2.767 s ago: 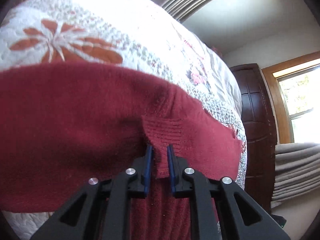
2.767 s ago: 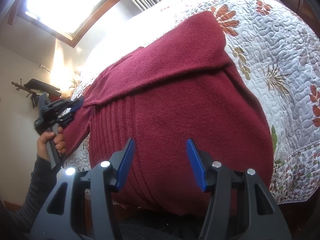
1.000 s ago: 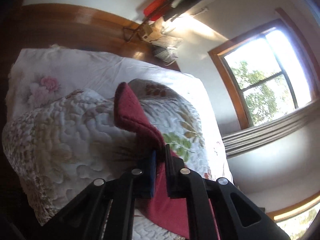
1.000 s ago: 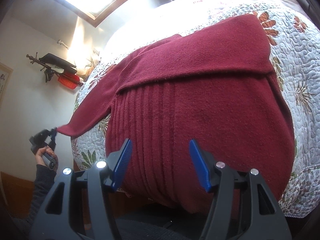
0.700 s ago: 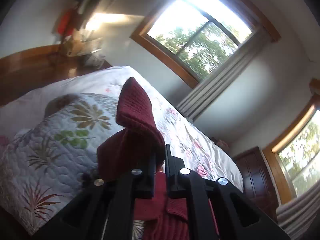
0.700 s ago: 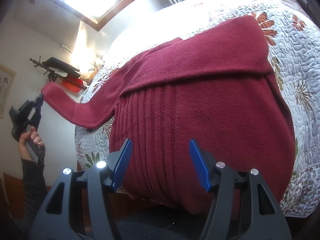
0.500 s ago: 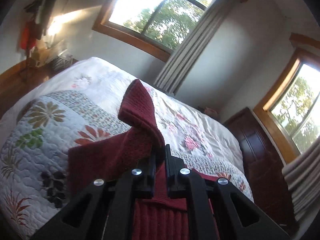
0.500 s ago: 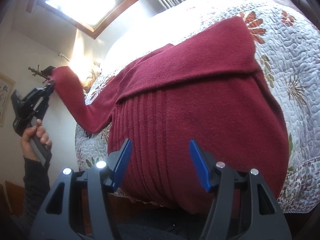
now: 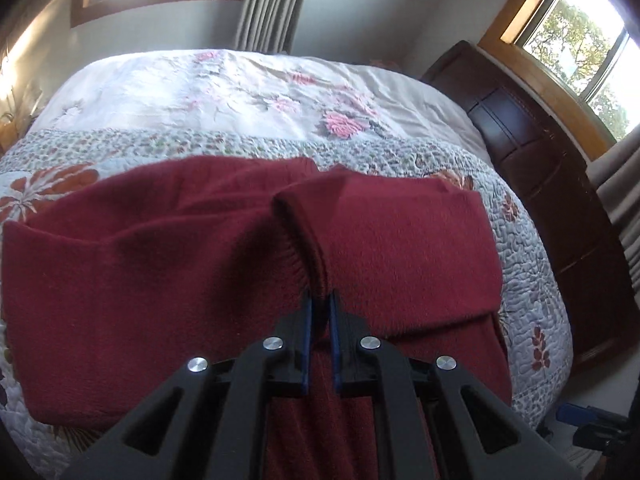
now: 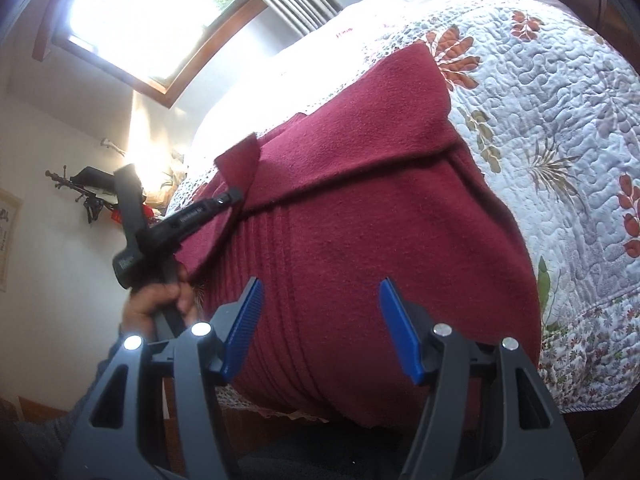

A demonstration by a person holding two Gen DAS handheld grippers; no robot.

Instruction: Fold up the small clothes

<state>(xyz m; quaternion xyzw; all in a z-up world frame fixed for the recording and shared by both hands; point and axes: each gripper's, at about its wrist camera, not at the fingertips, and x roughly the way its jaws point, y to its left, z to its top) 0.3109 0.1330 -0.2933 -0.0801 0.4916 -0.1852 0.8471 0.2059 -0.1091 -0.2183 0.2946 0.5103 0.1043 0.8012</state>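
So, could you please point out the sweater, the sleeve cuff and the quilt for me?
sweater [image 10: 380, 240], right wrist view, on the ribbed body panel.
sleeve cuff [image 9: 308, 256], left wrist view, on the ribbed edge just above the fingers.
quilt [image 10: 560, 128], right wrist view, on the bare stitched part right of the sweater.

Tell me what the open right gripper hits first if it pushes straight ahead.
Most likely the red sweater: its ribbed body fills the space ahead of the right gripper, spread on the quilt. Depth is unclear.
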